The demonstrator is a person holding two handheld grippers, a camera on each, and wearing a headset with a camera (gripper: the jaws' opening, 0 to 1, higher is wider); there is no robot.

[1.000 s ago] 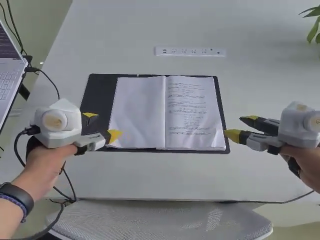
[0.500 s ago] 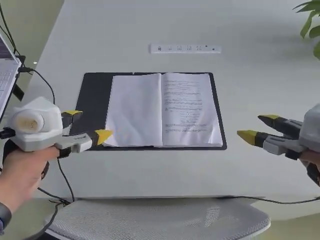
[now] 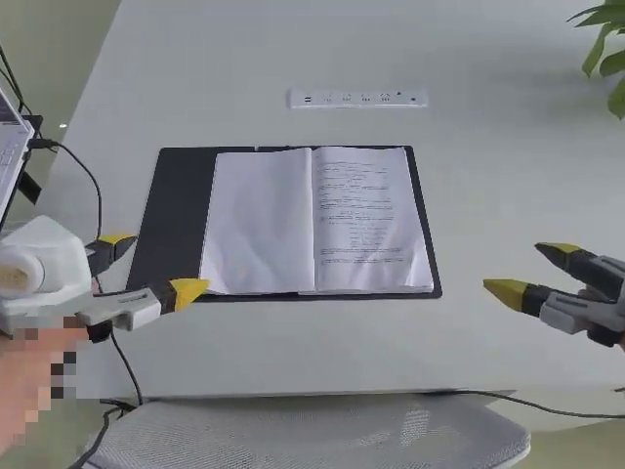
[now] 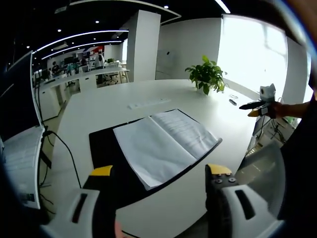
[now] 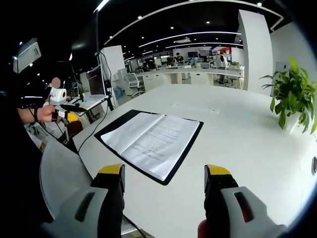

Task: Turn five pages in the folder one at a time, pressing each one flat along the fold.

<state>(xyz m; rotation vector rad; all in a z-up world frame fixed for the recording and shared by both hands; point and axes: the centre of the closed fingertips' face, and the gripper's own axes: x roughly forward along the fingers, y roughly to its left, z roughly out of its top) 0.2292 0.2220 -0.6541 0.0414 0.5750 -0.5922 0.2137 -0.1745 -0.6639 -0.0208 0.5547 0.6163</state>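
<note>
A black folder (image 3: 171, 220) lies open on the white table, with a blank white page (image 3: 259, 220) on the left and a printed page (image 3: 366, 215) on the right. My left gripper (image 3: 151, 266) hangs open off the folder's near left corner, touching nothing. My right gripper (image 3: 535, 271) is open too, well to the right of the folder and apart from it. In the left gripper view the folder (image 4: 158, 144) lies ahead beyond the yellow-tipped jaws; in the right gripper view the folder (image 5: 148, 136) lies ahead and to the left.
A white power strip (image 3: 356, 98) lies on the table behind the folder. A laptop (image 3: 8, 147) with a black cable (image 3: 88, 186) sits at the left edge. Plant leaves (image 3: 605, 49) reach in at the far right. A grey mesh chair (image 3: 312, 430) stands below the table's near edge.
Both grippers have drawn back from the folder, the left one outward to the left and lower, the right one further right. The folder's pages look unchanged.
</note>
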